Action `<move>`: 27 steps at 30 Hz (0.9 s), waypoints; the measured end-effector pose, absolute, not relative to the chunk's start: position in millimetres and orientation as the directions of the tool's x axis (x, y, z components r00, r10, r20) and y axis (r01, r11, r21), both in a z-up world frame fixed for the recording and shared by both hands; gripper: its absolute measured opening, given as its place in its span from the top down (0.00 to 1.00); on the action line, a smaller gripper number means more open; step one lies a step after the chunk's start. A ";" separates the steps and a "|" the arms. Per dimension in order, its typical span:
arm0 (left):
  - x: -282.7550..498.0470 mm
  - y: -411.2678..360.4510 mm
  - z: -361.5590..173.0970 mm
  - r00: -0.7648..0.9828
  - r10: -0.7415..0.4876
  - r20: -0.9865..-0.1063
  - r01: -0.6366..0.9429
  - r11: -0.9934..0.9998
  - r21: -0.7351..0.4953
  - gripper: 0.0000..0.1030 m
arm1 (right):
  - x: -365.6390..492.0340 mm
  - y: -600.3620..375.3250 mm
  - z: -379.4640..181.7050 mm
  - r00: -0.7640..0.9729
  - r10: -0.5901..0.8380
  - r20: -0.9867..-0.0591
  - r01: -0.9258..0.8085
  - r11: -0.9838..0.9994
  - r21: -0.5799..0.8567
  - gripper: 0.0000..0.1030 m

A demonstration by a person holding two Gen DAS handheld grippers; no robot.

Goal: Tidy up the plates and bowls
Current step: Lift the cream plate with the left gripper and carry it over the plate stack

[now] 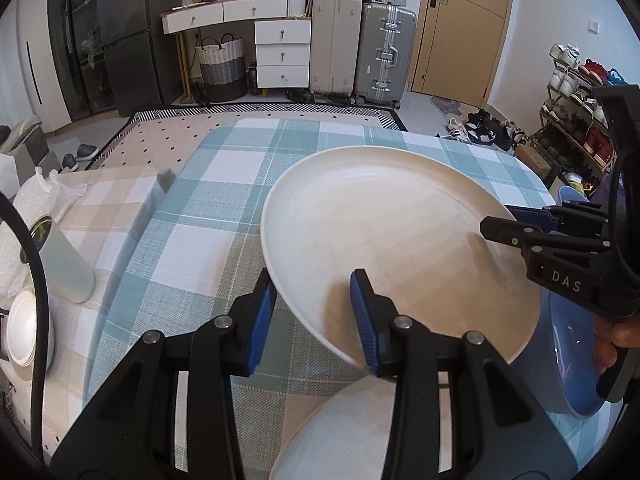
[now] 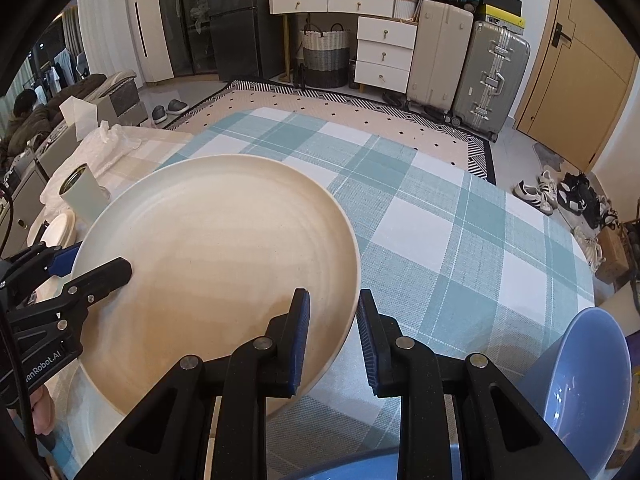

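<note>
A large cream plate [image 1: 384,232] is held tilted above the checked table; it also shows in the right wrist view [image 2: 216,264]. My left gripper [image 1: 316,320] straddles its near-left rim, jaws wide and not pressing it. My right gripper [image 2: 333,338] straddles the plate's right rim with a gap at both pads; it shows in the left wrist view [image 1: 516,224] at the plate's right edge. A second cream plate [image 1: 332,440] lies below. A blue bowl [image 2: 588,380] sits at the right; it shows in the left wrist view [image 1: 572,360] too.
A pale green tin [image 1: 60,264] and stacked white dishes [image 1: 24,332] stand on the beige-checked table at the left, with crumpled plastic [image 1: 36,196]. The teal-checked tablecloth [image 2: 460,232] stretches ahead. Suitcases, drawers and a shoe rack stand beyond on the floor.
</note>
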State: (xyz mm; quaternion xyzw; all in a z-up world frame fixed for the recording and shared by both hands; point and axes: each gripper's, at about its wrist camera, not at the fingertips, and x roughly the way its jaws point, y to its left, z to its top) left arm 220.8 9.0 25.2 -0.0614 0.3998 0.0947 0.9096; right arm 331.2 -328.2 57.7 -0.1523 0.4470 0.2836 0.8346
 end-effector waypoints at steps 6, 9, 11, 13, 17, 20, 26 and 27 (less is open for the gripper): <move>200.5 6.2 39.9 0.684 0.126 -0.718 -0.224 0.974 -0.043 0.66 | 311.6 -331.1 76.1 0.467 0.365 -0.805 -0.613 0.790 0.002 0.76; 191.8 5.0 46.7 0.693 0.128 -0.709 -0.220 0.975 -0.040 0.66 | 302.6 -331.3 83.0 0.479 0.367 -0.797 -0.615 0.788 -0.007 0.76; 185.4 3.9 51.6 0.698 0.132 -0.703 -0.219 0.975 -0.034 0.66 | 296.4 -331.6 86.7 0.483 0.369 -0.794 -0.618 0.786 -0.011 0.76; 178.3 2.9 56.3 0.704 0.135 -0.698 -0.220 0.975 -0.034 0.66 | 290.1 -330.8 89.7 0.487 0.370 -0.791 -0.623 0.782 -0.018 0.76; 164.8 0.3 65.6 0.712 0.143 -0.687 -0.220 0.975 -0.025 0.66 | 279.5 -330.7 93.8 0.486 0.378 -0.788 -0.632 0.775 -0.018 0.76; 156.2 -0.9 70.5 0.716 0.149 -0.682 -0.218 0.976 -0.015 0.66 | 272.6 -331.4 97.8 0.491 0.388 -0.780 -0.639 0.769 -0.020 0.76; 140.9 -4.3 77.0 0.721 0.157 -0.675 -0.219 0.976 -0.007 0.66 | 255.5 -332.6 105.5 0.510 0.399 -0.762 -0.641 0.767 -0.028 0.76; 137.9 -5.0 77.7 0.722 0.158 -0.674 -0.220 0.976 -0.007 0.66 | 252.5 -332.9 106.6 0.511 0.402 -0.760 -0.641 0.767 -0.026 0.76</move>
